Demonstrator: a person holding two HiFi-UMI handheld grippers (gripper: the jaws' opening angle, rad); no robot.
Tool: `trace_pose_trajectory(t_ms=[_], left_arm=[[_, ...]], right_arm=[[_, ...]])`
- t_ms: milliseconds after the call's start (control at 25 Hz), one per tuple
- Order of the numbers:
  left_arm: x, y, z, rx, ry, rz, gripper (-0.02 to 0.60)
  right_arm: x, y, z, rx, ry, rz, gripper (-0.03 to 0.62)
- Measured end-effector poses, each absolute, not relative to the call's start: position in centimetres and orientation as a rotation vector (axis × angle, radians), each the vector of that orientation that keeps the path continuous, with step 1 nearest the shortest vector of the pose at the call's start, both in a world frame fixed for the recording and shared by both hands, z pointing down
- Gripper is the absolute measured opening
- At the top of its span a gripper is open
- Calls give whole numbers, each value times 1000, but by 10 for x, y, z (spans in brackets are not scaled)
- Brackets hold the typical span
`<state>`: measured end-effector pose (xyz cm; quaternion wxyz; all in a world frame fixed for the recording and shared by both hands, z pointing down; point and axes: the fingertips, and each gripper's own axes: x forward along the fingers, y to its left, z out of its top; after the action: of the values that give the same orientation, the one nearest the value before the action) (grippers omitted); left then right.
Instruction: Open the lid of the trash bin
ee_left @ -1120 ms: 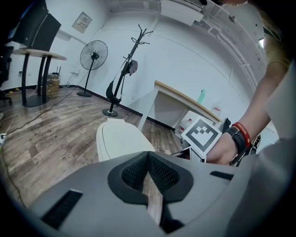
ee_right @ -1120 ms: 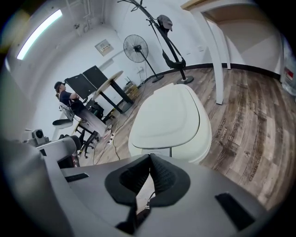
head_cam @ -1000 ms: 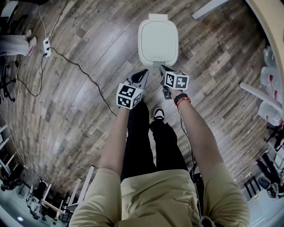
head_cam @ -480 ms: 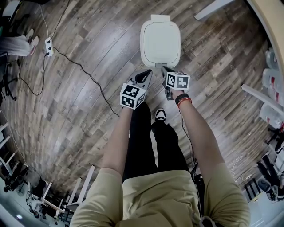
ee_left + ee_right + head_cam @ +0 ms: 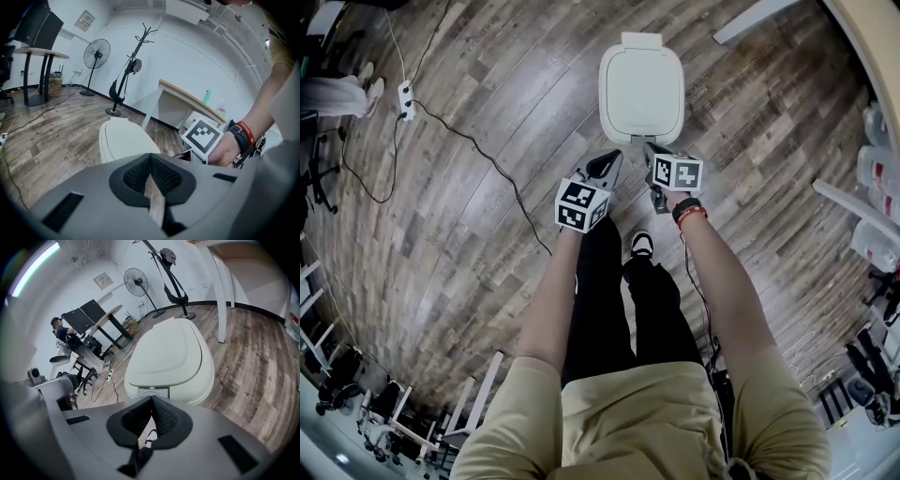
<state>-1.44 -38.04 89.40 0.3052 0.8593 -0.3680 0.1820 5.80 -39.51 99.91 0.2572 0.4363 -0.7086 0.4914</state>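
Nearest, the person's legs and one shoe (image 5: 638, 244) stand on the wooden floor (image 5: 487, 281), and both arms reach forward and down from there. The left gripper (image 5: 607, 161) has its jaws brought together at the tips with nothing between them; its own view shows only floor through the slit below the pads, with the trash bin (image 5: 124, 140) ahead and a little to its right. The right gripper (image 5: 651, 152) is likewise closed and empty, and in its own view the trash bin (image 5: 171, 357) fills the space just beyond the jaw tips, dead ahead. Seen from the head, the trash bin (image 5: 641, 89) stands on the floor straight in front of the person, its lid (image 5: 641, 80) flat down and not yet raised. The right gripper is the nearer one: its tips sit just at the bin's near front edge, while the left gripper hangs just beside it, short of the bin and off its near left corner. The lid's long axis runs away from the person, and the narrow block at the far end (image 5: 640, 39) looks like the hinge, so the lift would likely start from this near edge and swing away. Farther left, a black cable (image 5: 478, 155) trails across the floor, well apart from the bin
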Motion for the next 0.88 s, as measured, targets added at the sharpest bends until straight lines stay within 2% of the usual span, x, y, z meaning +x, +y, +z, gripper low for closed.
trace_pose_trajectory(t_ms=[400,560,880], left_arm=[[-22,-375,901,2259,-961,489,23],[-28,-375,899,2243,-958,491,23],[-36,-362,858,2182,-974,472,23]], right_arm=[[56,-397,1002,1197,-1940,1325,14],[56,-399,996,1250,-1942,1452,15],[57,-391,940,1209,-1952,1452,15]])
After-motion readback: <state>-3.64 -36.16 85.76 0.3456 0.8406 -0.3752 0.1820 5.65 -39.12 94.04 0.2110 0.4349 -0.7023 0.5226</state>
